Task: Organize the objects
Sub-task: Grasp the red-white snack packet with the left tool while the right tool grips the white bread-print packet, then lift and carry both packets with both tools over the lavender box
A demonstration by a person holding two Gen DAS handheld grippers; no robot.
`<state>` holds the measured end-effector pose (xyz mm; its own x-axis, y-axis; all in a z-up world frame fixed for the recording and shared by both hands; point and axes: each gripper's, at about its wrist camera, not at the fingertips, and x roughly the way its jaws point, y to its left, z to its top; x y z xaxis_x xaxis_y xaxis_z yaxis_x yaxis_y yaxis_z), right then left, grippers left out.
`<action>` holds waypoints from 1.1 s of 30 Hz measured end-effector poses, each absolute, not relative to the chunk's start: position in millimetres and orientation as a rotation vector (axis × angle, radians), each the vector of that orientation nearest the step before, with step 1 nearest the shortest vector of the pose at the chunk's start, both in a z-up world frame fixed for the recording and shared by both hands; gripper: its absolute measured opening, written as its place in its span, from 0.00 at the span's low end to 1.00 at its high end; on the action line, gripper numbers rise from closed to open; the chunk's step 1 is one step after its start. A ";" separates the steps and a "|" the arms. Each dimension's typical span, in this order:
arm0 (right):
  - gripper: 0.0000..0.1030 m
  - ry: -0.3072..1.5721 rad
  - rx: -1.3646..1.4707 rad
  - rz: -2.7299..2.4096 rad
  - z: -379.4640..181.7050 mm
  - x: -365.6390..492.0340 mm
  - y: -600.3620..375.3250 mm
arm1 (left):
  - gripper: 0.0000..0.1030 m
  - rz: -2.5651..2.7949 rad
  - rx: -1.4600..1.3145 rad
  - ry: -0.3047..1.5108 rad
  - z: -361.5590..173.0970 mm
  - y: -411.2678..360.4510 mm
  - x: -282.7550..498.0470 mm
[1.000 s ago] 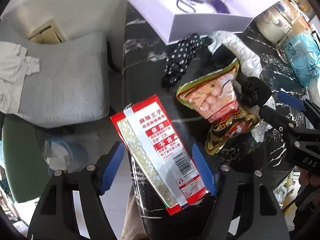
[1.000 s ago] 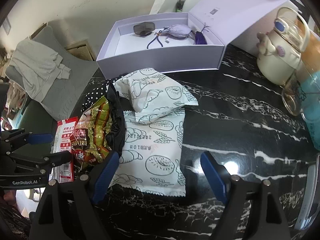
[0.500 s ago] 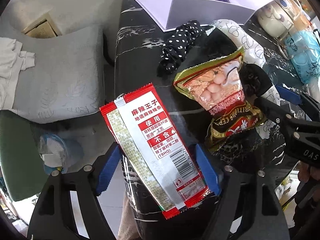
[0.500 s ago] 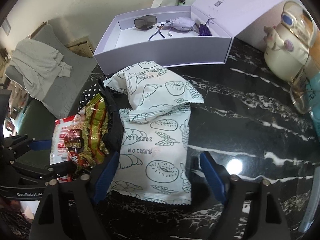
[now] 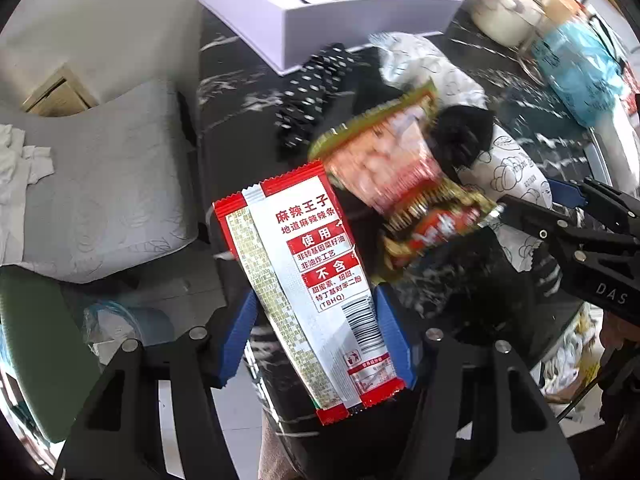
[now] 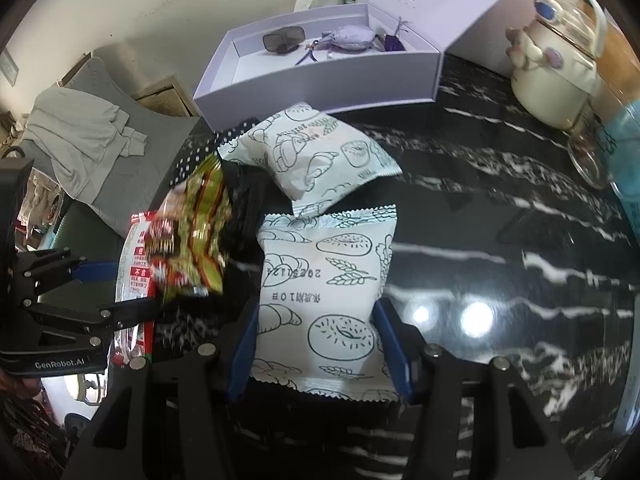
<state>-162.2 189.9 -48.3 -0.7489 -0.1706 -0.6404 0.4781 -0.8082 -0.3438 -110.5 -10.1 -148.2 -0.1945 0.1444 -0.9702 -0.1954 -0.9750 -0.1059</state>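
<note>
Both tools have just been closing: L tool (image 5: 316,336) pinching red snack pkt (image 5: 304,280), R tool (image 6: 320,344) pinching bread pkt (image 6: 324,288); you shd lift w/o snagging green-gold pkt (image 6: 192,232).

Red-and-white snack packet (image 5: 316,280): "麻辣王子", "地道麻辣辣条", "使用", "不含", "(TBHQ)", barcode beneath. Right gripper (image 5: 568,204) body, left wrist view: "DAS". Left gripper (image 6: 120,284) body, right wrist view: "GenRobot.AI". White pastry-print packet (image 6: 324,304): inverted print, "10" legible. Box lid (image 6: 460,4): QR code, unreadable.
</note>
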 end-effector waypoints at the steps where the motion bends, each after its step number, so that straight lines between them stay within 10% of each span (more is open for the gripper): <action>1: 0.55 0.713 0.868 -2.548 -49.3 -159.6 192.6 | 0.56 2.258 -1.831 0.069 -148.8 -8.8 -109.8; 11: 0.56 0.692 0.921 -2.568 -64.1 -135.3 211.8 | 0.65 2.306 -1.801 0.219 -151.6 9.6 -93.3; 15: 0.70 0.719 0.937 -2.580 -66.1 -138.4 208.0 | 0.67 2.319 -1.758 0.217 -153.9 12.0 -98.3; 20: 0.74 0.745 0.936 -2.584 -69.3 -146.7 201.9 | 0.50 2.312 -1.667 0.229 -149.9 10.3 -99.2; 33: 0.55 0.666 0.942 -2.581 -66.1 -143.4 206.8 | 0.44 2.239 -1.718 0.068 -143.8 -16.7 -95.1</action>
<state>-143.4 206.8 -66.1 -0.7343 -0.1290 -0.6664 0.4355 -0.8427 -0.3167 -95.1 -16.7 -143.8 -0.2279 0.2197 -0.9486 -0.2770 -0.9486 -0.1531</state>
